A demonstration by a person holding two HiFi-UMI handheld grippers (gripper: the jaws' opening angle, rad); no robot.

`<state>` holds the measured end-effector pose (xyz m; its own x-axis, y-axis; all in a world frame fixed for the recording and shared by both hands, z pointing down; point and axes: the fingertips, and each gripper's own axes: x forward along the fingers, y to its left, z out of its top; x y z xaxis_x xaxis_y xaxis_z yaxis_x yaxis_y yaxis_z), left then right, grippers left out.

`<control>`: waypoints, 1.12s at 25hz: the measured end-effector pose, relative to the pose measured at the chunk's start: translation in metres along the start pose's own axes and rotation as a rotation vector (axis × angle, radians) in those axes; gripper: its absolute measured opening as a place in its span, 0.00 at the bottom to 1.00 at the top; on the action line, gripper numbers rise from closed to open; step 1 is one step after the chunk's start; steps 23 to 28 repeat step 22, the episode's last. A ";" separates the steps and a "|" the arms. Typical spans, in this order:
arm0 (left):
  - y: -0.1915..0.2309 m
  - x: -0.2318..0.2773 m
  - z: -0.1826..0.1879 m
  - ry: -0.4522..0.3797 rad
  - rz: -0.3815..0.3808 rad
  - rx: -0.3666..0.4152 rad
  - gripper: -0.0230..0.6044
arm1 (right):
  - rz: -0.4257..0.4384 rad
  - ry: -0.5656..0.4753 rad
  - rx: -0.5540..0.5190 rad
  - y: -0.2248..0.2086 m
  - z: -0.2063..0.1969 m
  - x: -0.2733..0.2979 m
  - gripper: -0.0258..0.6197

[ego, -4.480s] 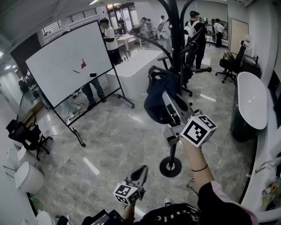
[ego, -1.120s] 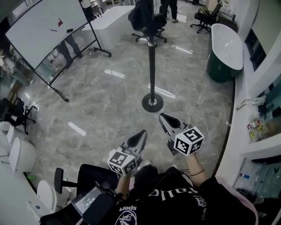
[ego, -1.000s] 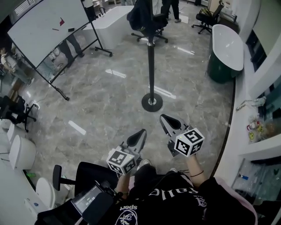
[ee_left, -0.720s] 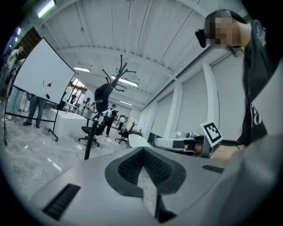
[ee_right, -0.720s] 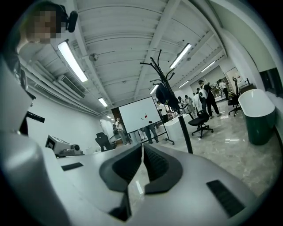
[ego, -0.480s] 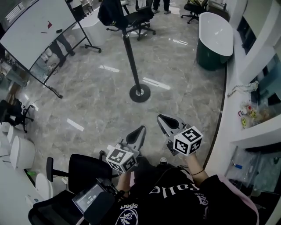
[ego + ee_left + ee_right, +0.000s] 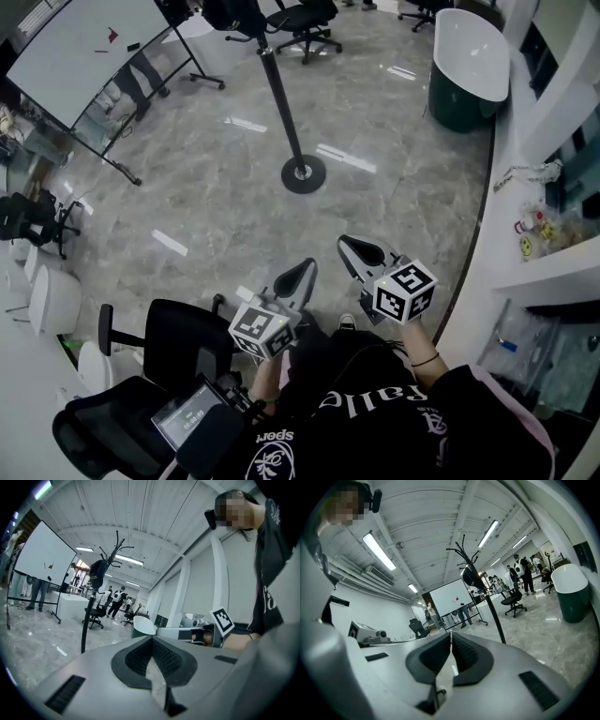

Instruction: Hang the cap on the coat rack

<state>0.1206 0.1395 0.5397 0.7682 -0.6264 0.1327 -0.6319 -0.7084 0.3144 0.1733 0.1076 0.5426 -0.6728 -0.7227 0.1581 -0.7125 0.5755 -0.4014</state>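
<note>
The coat rack (image 7: 302, 174) stands on the floor (image 7: 187, 197) ahead of the left hand-held gripper (image 7: 302, 271) and right hand-held gripper (image 7: 355, 247), with the cap (image 7: 97, 573) hanging near its top. The whiteboard (image 7: 80, 42) stands off to its left and the tub (image 7: 469, 52) to its right. An office chair (image 7: 183, 342) sits just left of the left hand-held gripper.

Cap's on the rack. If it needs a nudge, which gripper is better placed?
Right, marginally. The right gripper reaches a bit further forward toward the coat rack than the left gripper. Both are shut, empty and well short of the cap, so either needs a step in.
</note>
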 end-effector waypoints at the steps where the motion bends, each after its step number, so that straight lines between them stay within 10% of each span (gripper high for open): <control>1: -0.001 -0.002 -0.002 -0.001 0.004 0.003 0.03 | 0.007 0.000 0.002 0.002 -0.001 -0.002 0.08; 28: -0.006 -0.022 -0.001 -0.016 0.046 0.048 0.03 | 0.080 -0.021 -0.016 0.028 -0.001 -0.007 0.08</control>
